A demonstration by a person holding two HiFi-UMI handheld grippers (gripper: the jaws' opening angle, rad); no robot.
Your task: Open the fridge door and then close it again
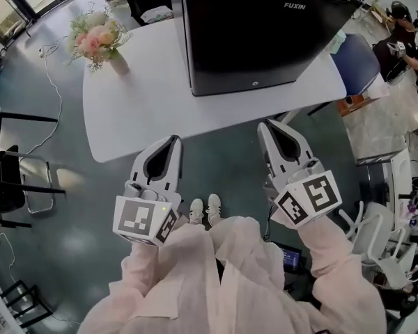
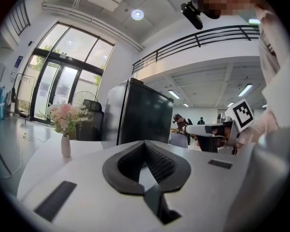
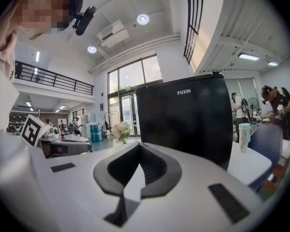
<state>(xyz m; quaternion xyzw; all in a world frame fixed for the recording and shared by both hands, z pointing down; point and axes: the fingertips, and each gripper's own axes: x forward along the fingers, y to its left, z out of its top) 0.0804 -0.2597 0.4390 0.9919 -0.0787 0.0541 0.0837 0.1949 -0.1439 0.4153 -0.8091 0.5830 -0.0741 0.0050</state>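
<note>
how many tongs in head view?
2: left tongs at the white table's near edge, left; right tongs at its near edge, right, nearer the black fridge. Both shut; none hidden.

A person seen from above holds a white two-jaw gripper in each hand, both arms stretched forward and side by side, well apart. The left gripper [image 1: 173,142] points ahead and slightly inward, close to level, with its dark-lined jaws closed together so the tips meet. The right gripper [image 1: 265,125] reaches a little further forward, also close to level, and its jaws are pressed together in the same way. Each gripper carries a marker cube at its rear: the left cube [image 1: 145,220] and the right cube [image 1: 308,199]. Loose pale pink sleeves [image 1: 141,278] cover both forearms down to the grippers. White shoes [image 1: 205,209] show below, between the two arms.
</note>
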